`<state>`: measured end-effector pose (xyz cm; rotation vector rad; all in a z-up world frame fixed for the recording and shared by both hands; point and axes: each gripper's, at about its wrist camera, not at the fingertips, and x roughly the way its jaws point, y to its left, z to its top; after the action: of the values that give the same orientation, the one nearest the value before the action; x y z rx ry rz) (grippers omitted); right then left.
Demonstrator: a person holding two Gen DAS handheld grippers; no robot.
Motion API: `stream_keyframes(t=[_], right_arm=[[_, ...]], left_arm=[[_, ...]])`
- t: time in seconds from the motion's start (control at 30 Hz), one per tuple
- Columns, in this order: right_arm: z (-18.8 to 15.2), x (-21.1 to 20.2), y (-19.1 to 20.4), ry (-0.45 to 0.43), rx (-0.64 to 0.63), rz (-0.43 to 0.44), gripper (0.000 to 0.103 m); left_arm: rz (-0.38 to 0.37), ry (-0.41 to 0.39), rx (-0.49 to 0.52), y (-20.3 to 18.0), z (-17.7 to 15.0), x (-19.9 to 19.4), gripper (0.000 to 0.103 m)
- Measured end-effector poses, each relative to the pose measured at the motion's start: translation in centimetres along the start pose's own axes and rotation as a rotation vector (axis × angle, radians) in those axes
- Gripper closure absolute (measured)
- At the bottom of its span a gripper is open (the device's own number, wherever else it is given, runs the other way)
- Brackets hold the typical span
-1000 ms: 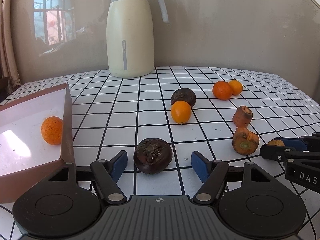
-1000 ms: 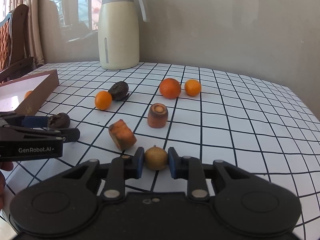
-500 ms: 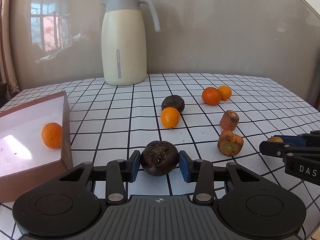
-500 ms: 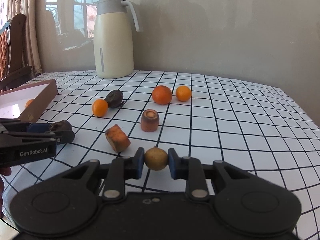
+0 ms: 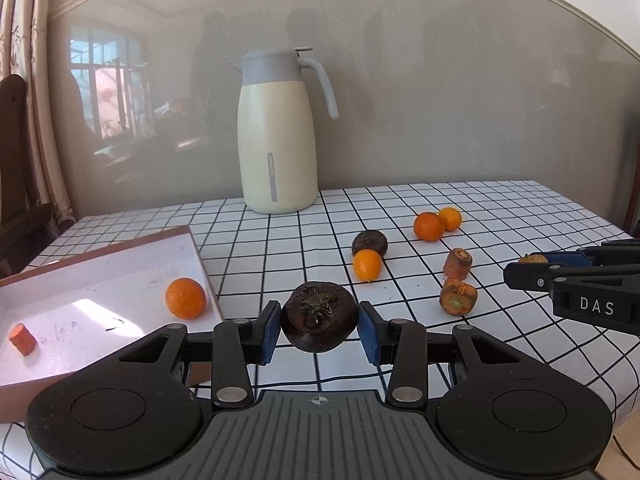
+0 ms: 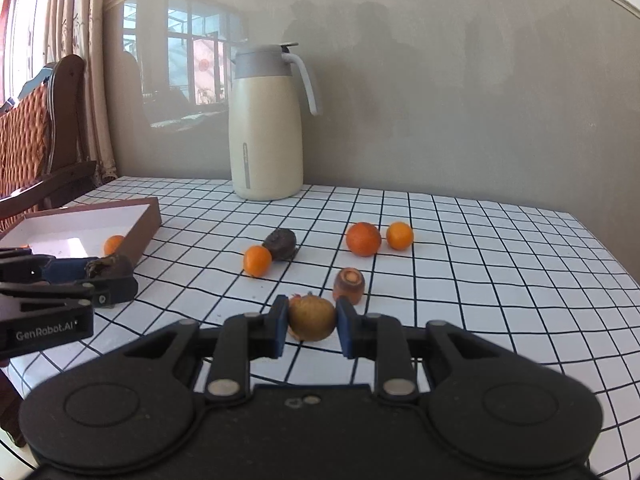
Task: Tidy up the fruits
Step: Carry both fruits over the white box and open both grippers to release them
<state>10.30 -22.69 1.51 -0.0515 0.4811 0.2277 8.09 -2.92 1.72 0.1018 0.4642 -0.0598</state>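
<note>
My left gripper [image 5: 319, 331] is shut on a dark purple round fruit [image 5: 319, 314] and holds it above the checked tablecloth, just right of the brown box [image 5: 120, 258]. An orange [image 5: 185, 298] and a carrot piece [image 5: 23, 339] lie in that box. My right gripper [image 6: 313, 328] is shut on a small tan round fruit [image 6: 312, 317], also off the table. On the cloth lie another dark fruit [image 5: 370, 242], an orange [image 5: 367, 265] beside it, two oranges [image 5: 429, 226] farther back, and two carrot chunks [image 5: 458, 280].
A cream jug [image 5: 276, 140] stands at the back of the table by the wall. In the left wrist view the right gripper's fingers [image 5: 552, 276] reach in from the right. A wooden chair [image 6: 40, 132] stands beyond the table's left side.
The left gripper's jaws closed on the dark fruit and lifted it off the cloth toward the box. The right gripper rose with the tan fruit still between its pads.
</note>
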Motion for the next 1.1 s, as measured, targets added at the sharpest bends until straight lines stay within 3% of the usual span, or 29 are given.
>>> stream_keyframes(t=[0.33, 1.1], right_arm=[[1.4, -0.1, 3.8, -0.034, -0.038, 0.074, 0.086], [3.1, 2.1, 14.4, -0.080, -0.132, 0.257, 0.087]], left_arm=[[0.082, -0.034, -0.037, 5.0, 0.0, -3.0, 0.061], [0.289, -0.040, -0.177, 16.2, -2.6, -5.2, 0.061]])
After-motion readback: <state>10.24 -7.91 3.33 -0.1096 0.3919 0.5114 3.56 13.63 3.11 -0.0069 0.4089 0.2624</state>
